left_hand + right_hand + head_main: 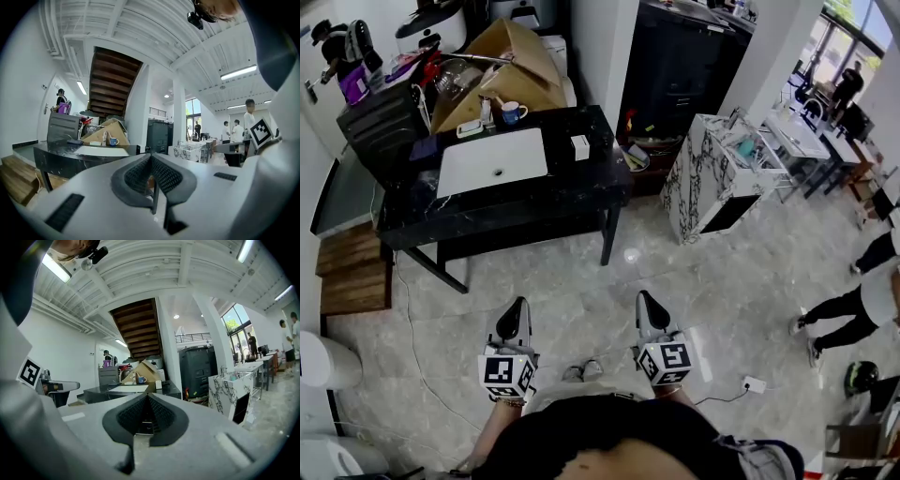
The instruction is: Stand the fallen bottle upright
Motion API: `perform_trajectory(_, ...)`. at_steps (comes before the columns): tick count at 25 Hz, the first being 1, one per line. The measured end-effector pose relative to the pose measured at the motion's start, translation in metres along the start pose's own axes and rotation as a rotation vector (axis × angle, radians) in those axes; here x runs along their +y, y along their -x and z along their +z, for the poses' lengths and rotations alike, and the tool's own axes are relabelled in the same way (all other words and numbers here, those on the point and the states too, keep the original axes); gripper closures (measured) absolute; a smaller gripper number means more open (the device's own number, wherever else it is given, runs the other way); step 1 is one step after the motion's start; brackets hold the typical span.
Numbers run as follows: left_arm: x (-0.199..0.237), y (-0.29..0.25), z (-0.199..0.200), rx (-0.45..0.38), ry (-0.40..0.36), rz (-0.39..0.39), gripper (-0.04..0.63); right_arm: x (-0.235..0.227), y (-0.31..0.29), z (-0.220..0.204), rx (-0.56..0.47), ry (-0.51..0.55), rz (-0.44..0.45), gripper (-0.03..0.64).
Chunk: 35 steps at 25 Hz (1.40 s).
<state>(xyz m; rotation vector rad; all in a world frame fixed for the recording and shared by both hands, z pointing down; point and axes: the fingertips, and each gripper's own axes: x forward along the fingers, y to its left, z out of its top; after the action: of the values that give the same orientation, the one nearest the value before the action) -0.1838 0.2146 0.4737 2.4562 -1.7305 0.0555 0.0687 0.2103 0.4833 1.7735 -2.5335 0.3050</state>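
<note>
1. black table (581, 192) lies well ahead of both grippers, far beyond their tips. you are standing back from it, so i judge the task to be at its approach step, with nothing touched yet.
2. your left gripper (517, 306) has its jaws pressed together on nothing. your right gripper (646, 298) is likewise closed and empty. they sit side by side, pointing about level.
3. the fallen bottle: i cannot pick out a lying bottle from here. a small bottle-like thing (486, 111) shows far ahead of the left gripper, just beside the mug (514, 112). it is too small to tell what it is or how it stands.
4. the next move, as i judge it, calls for closing in on the table and finding the bottle. then you part one gripper's jaws before reaching round it.
5. containers: the cardboard box (525, 56) at the table's far end, beyond the left gripper, stands open, and its contents are unclear. the blue mug stands upright in front of it, its inside not visible.
</note>
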Motion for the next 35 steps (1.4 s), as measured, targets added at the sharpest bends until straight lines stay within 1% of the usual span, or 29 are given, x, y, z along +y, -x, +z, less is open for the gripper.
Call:
perform_trajectory(3,0.001,-0.001,-0.001,0.000,0.002,0.007,0.592,-0.001,-0.004,-0.001,0.006,0.008,0.007,0.612)
perform_trajectory(8,0.001,-0.007,-0.003,0.004,0.002,0.013,0.592,-0.009,-0.010,0.000,0.002,0.009,-0.010,0.612)
perform_trajectory(10,-0.002,-0.012,-0.003,-0.002,0.000,0.002,0.592,-0.014,-0.013,-0.001,0.006,0.004,-0.014,0.612)
perform_trajectory(14,-0.013,-0.024,-0.004,-0.002,-0.009,-0.045,0.584,-0.023,-0.017,-0.003,0.016,0.001,-0.027,0.612)
perform_trajectory(15,-0.016,-0.028,-0.005,0.006,-0.011,-0.053,0.545,-0.025,-0.018,-0.004,0.018,0.002,-0.027,0.612)
perform_trajectory(16,-0.018,-0.031,-0.006,0.013,-0.010,-0.061,0.449,-0.026,-0.019,-0.004,0.020,0.004,-0.027,0.612)
perform_trajectory(17,-0.019,-0.035,-0.006,0.019,-0.006,-0.067,0.413,-0.028,-0.020,-0.005,0.021,0.004,-0.025,0.612)
perform_trajectory(18,-0.021,-0.039,-0.006,0.021,-0.003,-0.068,0.400,-0.029,-0.021,-0.005,0.022,0.004,-0.024,0.612)
perform_trajectory(19,-0.021,-0.042,-0.006,0.023,-0.002,-0.064,0.359,-0.031,-0.022,-0.005,0.022,0.004,-0.023,0.612)
perform_trajectory(21,-0.023,-0.049,-0.006,0.024,0.005,-0.057,0.319,-0.035,-0.025,-0.005,0.024,0.003,-0.020,0.612)
perform_trajectory(23,-0.025,-0.056,-0.006,0.024,0.055,-0.068,0.227,-0.036,-0.029,-0.004,0.025,-0.002,-0.011,0.612)
perform_trajectory(24,-0.026,-0.059,-0.006,0.023,0.087,-0.078,0.198,-0.036,-0.031,-0.004,0.027,-0.005,-0.004,0.612)
perform_trajectory(25,-0.028,-0.063,-0.006,0.023,0.105,-0.085,0.180,-0.036,-0.033,-0.004,0.028,-0.006,0.003,0.612)
perform_trajectory(26,-0.030,-0.066,-0.006,0.026,0.103,-0.090,0.176,-0.037,-0.034,-0.005,0.031,-0.003,0.008,0.612)
perform_trajectory(29,-0.037,-0.072,-0.007,0.034,0.051,-0.089,0.167,-0.042,-0.037,-0.007,0.034,0.006,0.020,0.612)
perform_trajectory(35,-0.041,-0.080,-0.010,0.029,0.048,-0.060,0.164,-0.058,-0.041,-0.008,0.036,0.010,0.028,0.612)
